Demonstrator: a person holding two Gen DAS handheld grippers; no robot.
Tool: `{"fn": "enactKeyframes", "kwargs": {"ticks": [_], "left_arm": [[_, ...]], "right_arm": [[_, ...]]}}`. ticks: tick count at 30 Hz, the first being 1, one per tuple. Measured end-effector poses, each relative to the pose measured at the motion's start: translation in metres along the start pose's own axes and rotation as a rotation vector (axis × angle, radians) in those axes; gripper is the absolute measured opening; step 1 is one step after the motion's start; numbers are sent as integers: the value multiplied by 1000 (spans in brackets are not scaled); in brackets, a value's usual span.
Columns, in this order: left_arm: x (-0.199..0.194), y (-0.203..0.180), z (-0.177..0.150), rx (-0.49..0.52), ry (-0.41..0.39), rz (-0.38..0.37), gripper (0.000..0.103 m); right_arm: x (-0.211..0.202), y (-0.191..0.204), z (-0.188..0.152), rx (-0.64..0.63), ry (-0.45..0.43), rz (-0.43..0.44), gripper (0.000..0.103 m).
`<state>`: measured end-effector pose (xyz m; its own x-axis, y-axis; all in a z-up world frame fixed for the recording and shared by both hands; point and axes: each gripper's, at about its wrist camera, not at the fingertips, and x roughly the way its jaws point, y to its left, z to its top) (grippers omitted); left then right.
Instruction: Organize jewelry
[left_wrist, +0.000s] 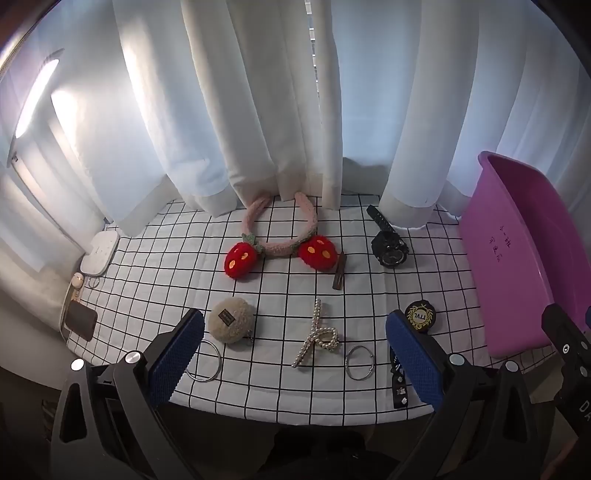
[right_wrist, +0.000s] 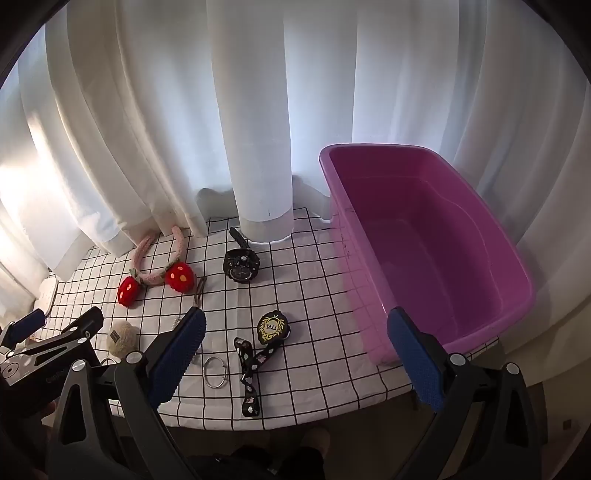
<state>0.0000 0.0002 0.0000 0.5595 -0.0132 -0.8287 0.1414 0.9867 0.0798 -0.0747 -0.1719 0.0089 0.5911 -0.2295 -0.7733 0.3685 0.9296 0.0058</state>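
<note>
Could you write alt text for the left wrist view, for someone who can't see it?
Seen between the open blue fingers of the left gripper, a black-gridded white tablecloth holds a strawberry headband, black watch, pearl hair clip and two metal rings. A purple tub stands at right before white curtains.

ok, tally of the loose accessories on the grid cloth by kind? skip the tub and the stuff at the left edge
Strawberry headband: 1
Watch: 1
Brown hair clip: 1
Pearl hair clip: 1
Fluffy pompom: 1
Metal rings: 2
Black-and-gold badge: 1
Black patterned strap: 1
Total: 9
</note>
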Motion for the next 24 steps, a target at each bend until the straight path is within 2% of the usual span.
{"fn": "enactKeyframes", "kwargs": {"ticks": [24], "left_arm": [[3, -3, 5, 10, 3, 2, 97]], "right_arm": [[2, 0, 0, -2, -1, -4, 94]]}}
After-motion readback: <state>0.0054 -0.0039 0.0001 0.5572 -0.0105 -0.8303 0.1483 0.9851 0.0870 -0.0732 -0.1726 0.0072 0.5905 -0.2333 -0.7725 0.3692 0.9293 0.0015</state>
